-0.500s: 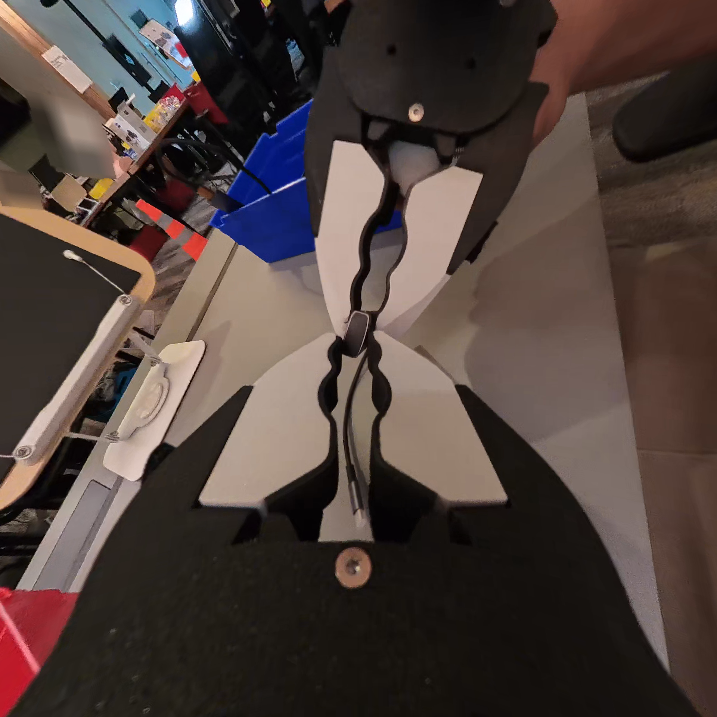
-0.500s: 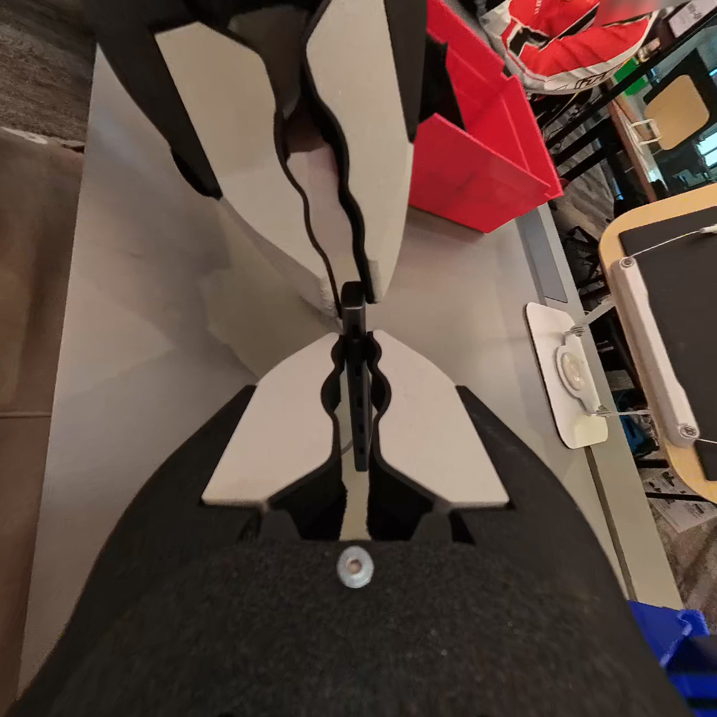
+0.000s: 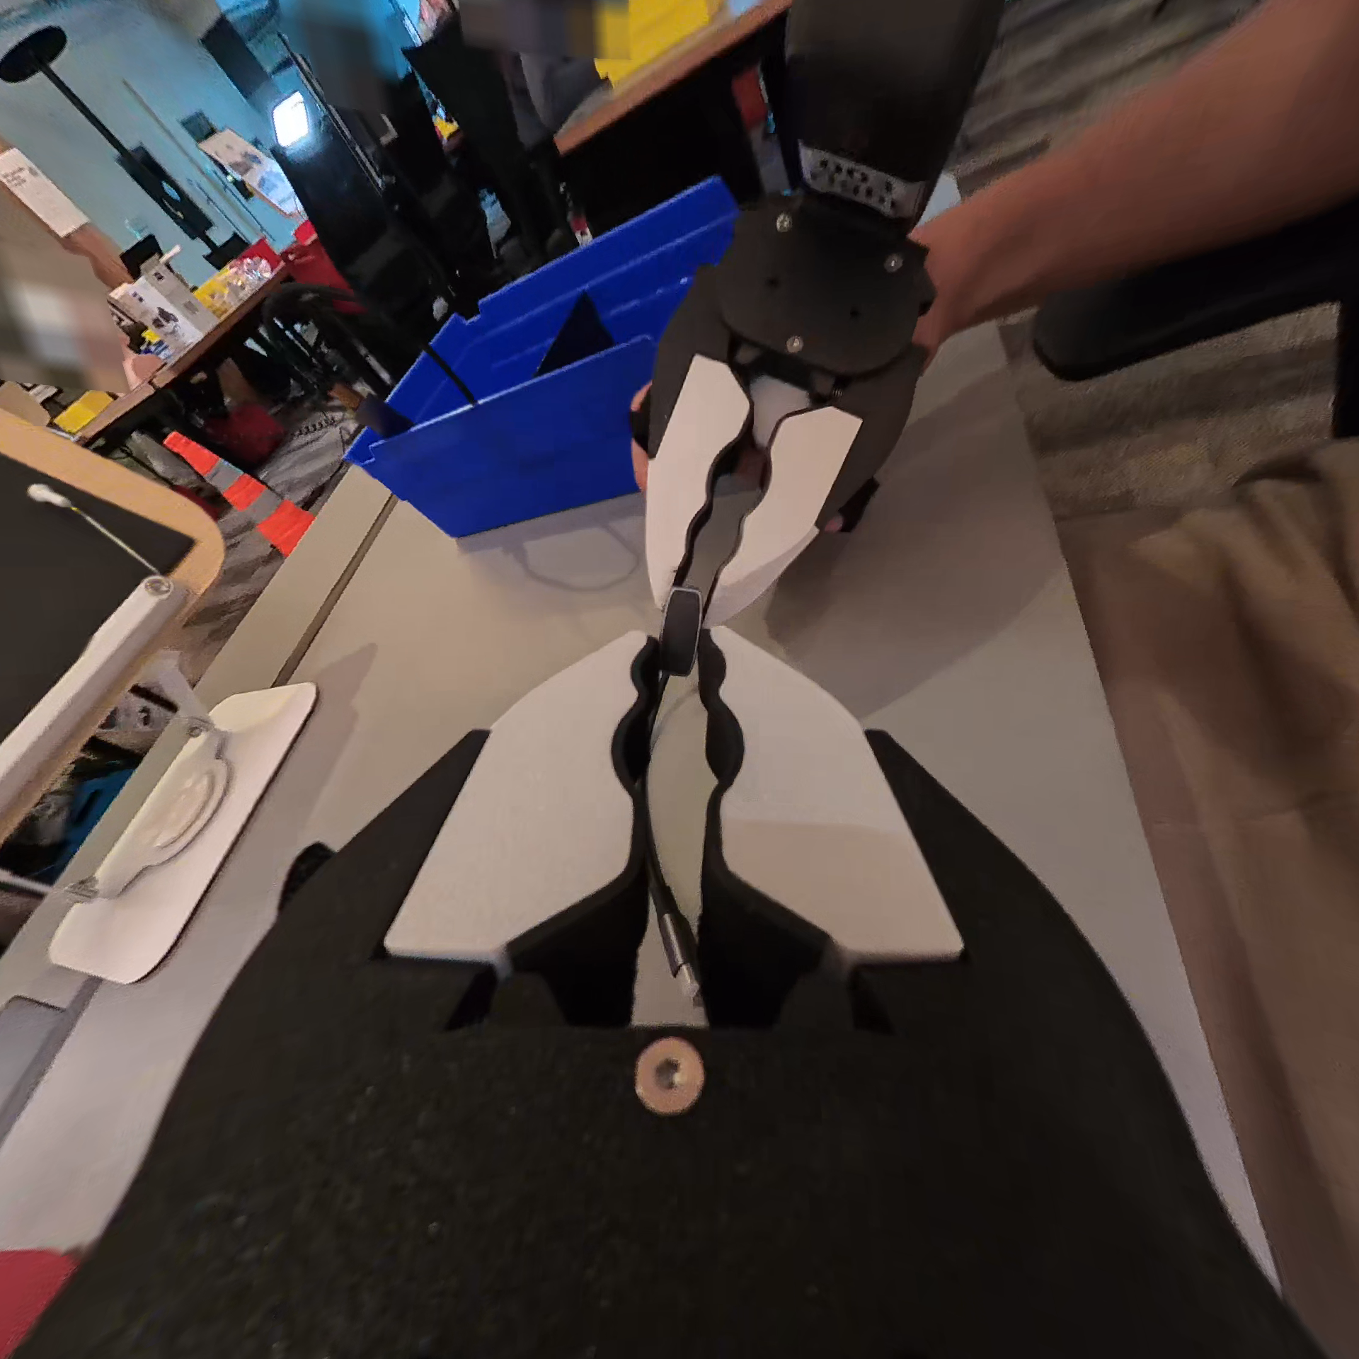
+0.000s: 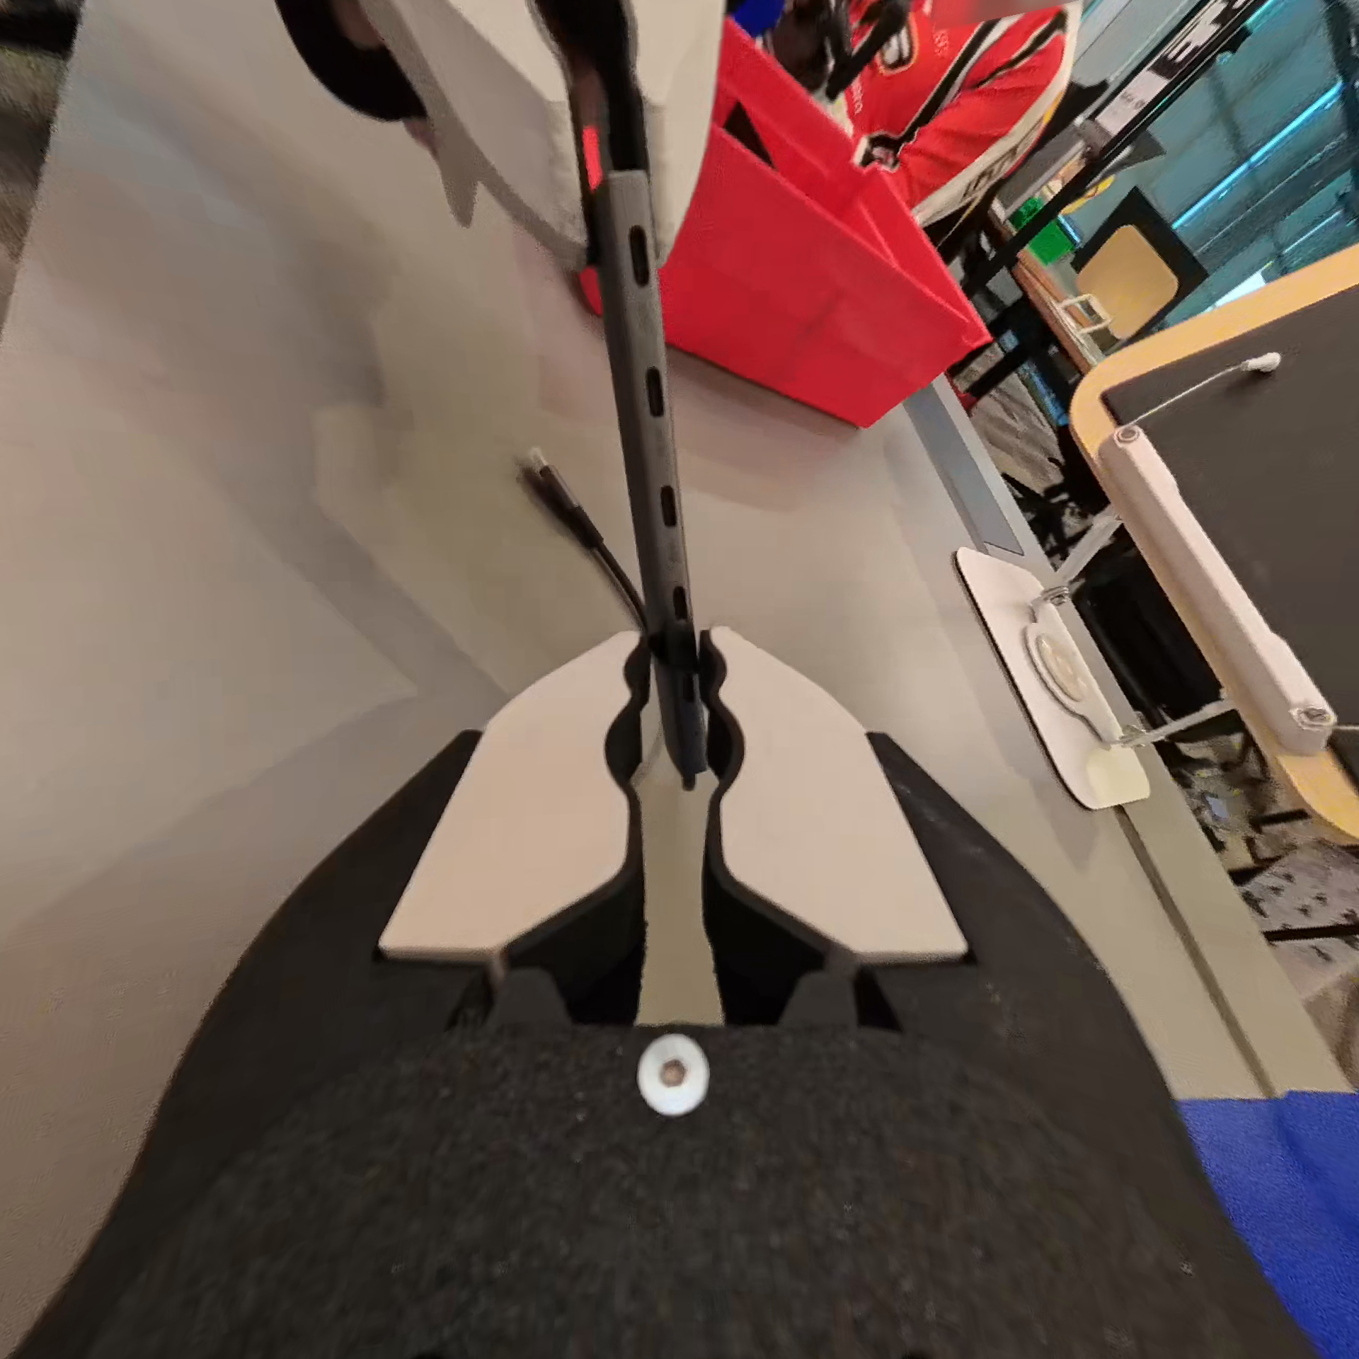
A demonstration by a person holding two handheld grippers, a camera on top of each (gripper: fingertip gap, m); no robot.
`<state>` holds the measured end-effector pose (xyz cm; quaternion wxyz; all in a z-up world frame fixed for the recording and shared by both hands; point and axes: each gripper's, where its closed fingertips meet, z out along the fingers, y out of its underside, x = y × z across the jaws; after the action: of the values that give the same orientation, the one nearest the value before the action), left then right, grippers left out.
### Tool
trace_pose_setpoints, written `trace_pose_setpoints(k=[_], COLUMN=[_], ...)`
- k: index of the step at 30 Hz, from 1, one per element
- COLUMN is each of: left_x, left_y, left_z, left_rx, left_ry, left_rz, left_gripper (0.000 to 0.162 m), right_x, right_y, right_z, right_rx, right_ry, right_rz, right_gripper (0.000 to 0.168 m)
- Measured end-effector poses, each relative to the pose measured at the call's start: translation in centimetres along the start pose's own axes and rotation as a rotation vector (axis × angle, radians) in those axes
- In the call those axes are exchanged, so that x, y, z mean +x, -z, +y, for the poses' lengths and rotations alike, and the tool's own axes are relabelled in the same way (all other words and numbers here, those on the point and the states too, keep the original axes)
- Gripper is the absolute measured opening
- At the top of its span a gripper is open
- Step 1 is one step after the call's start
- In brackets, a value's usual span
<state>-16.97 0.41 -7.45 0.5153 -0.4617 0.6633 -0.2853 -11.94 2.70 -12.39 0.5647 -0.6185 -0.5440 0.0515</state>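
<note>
1. Setting: a pale grey table [image 3: 919, 662] in a cluttered workroom; a blue bin [image 3: 529, 441] stands at its far side in the left wrist view, a red bin [image 4: 794, 294] at its far side in the right wrist view. A white plate with a clear disc [image 3: 184, 824] lies at the table edge, just beside a tan-rimmed black panel [image 3: 66, 588].

2. Left gripper [image 3: 673, 647]: clenched at the tips on the end of a slim dark-grey bar [image 4: 651, 412] with slotted openings along one edge. A black cable with a metal-tipped plug [image 3: 673, 934] runs back between its fingers.

3. Right gripper [image 4: 680, 647]: closed on the opposite end of the same bar, which is held clear above the table between the two tools. A bare forearm [image 3: 1103, 198] leads to it.

4. Change from half a second ago: in the right wrist view the grippers were nearly tip to tip, with little of the bar showing; now they stand farther apart and a long stretch of it is exposed. The cable plug now hangs free left of the bar.

5. The right gripper now sits farther off in the left wrist view, with more of the blue bin visible.
</note>
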Motion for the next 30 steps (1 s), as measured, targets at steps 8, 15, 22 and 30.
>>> trace_pose_setpoints(k=[8, 15, 22, 30], left_x=[-0.6, -0.9, -0.6, 0.4], left_y=[0.7, 2.2, 3.3, 2.4], left_z=[-0.8, -1.5, -3.8, -3.9], left_rx=[0.152, 0.304, 0.5, 0.529], left_ry=[0.151, 0.308, 0.409, 0.442], left_rz=[0.04, 0.138, 0.214, 0.24], left_gripper=[0.009, 0.01, 0.01, 0.01], right_x=[-0.4, -0.1, 0.7, 1.3], right_y=[-1.1, 1.9, 5.6, 7.0], right_z=[0.4, -3.6, -8.9, -10.0], right_rx=[0.054, 0.246, 0.57, 0.674], right_ry=[-0.039, -0.12, -0.359, -0.424], right_rz=[-0.029, -0.12, -0.224, -0.276], right_gripper=[0.017, 0.012, 0.01, 0.01])
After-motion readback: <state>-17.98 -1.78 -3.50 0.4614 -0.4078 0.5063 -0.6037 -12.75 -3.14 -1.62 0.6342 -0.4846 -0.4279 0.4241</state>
